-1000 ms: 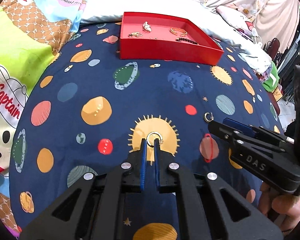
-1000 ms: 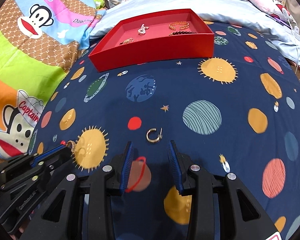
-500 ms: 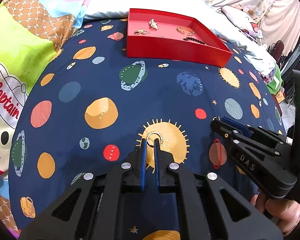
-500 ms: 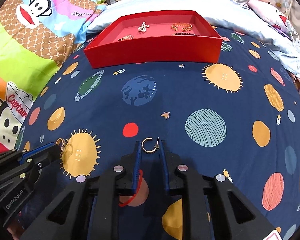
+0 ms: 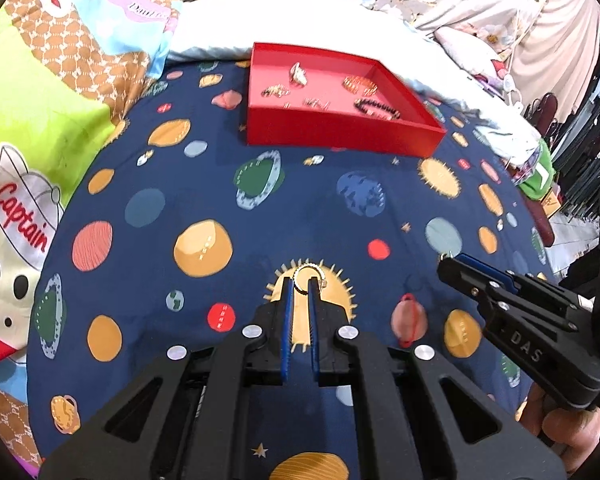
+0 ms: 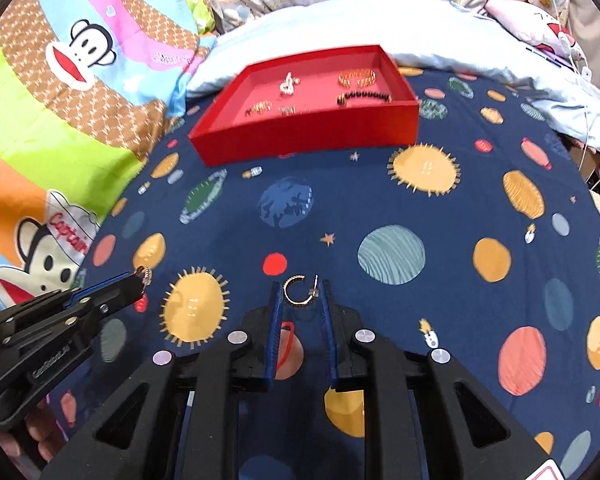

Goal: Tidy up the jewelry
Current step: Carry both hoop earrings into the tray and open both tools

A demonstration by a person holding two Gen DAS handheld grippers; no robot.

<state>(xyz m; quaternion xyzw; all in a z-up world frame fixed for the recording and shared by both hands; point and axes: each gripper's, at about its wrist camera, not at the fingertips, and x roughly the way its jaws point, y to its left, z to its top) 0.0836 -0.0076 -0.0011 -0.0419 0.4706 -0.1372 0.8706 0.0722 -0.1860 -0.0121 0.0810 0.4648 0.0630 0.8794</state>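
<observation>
My left gripper (image 5: 300,282) is shut on a small gold ring (image 5: 307,276) and holds it above the planet-print blanket; the ring also shows in the right wrist view (image 6: 144,274). My right gripper (image 6: 300,292) is shut on a gold hoop earring (image 6: 296,290), pinched between its blue pads, and it shows in the left wrist view (image 5: 446,258). A red tray (image 5: 340,132) lies at the far side of the blanket and holds several jewelry pieces, among them a gold bracelet (image 6: 356,77) and a dark bead bracelet (image 6: 364,97).
A navy planet-print blanket (image 6: 392,216) covers the bed. A bright cartoon-monkey quilt (image 6: 60,100) lies to the left. A pale blue pillow (image 6: 420,20) lies behind the tray. Clothes and clutter stand off the bed's right edge (image 5: 572,120).
My right gripper closed on the hoop earring and lifted it off the blanket. My left gripper rose with the ring. Both views now look down into the red tray.
</observation>
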